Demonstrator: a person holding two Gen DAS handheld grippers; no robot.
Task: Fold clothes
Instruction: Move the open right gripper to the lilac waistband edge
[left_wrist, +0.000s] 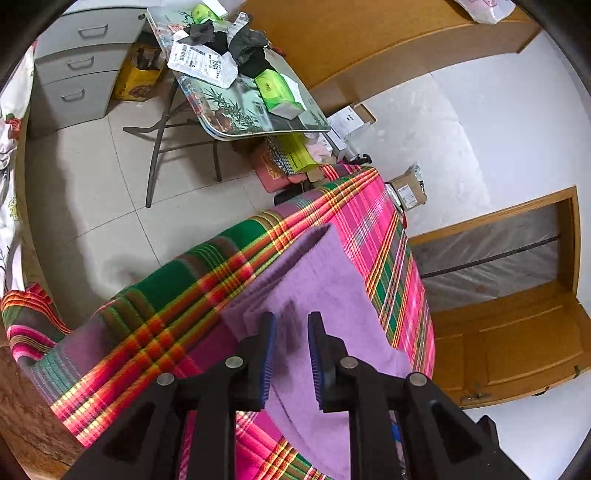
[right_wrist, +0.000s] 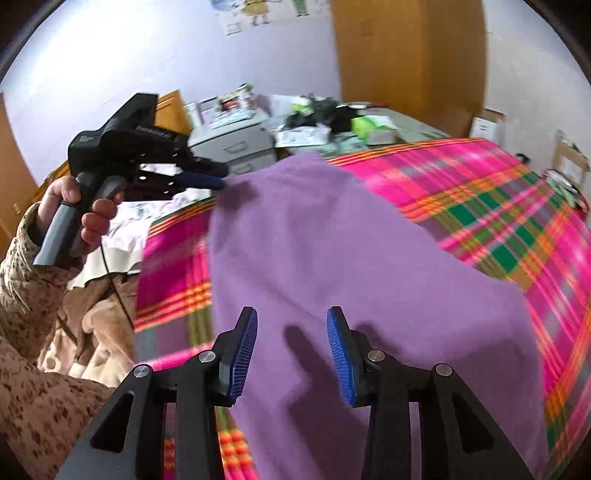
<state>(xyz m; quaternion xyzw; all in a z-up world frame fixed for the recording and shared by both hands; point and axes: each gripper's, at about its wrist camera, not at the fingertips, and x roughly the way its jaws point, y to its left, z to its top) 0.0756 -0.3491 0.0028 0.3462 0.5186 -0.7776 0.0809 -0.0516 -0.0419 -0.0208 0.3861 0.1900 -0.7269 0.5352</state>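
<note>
A purple garment lies spread on a bright pink, green and orange plaid cloth that covers the work surface. My left gripper hovers just over the garment's near part, its blue pads apart with nothing between them. In the right wrist view the purple garment fills the middle. My right gripper stands open above it, empty. The left gripper shows there too, held by a hand, its tips at the garment's far left corner.
A folding table cluttered with parcels, dark clothes and a green tissue pack stands beyond the plaid cloth. A grey drawer cabinet, cardboard boxes and a wooden door ring the area. A patterned sleeve is at the left.
</note>
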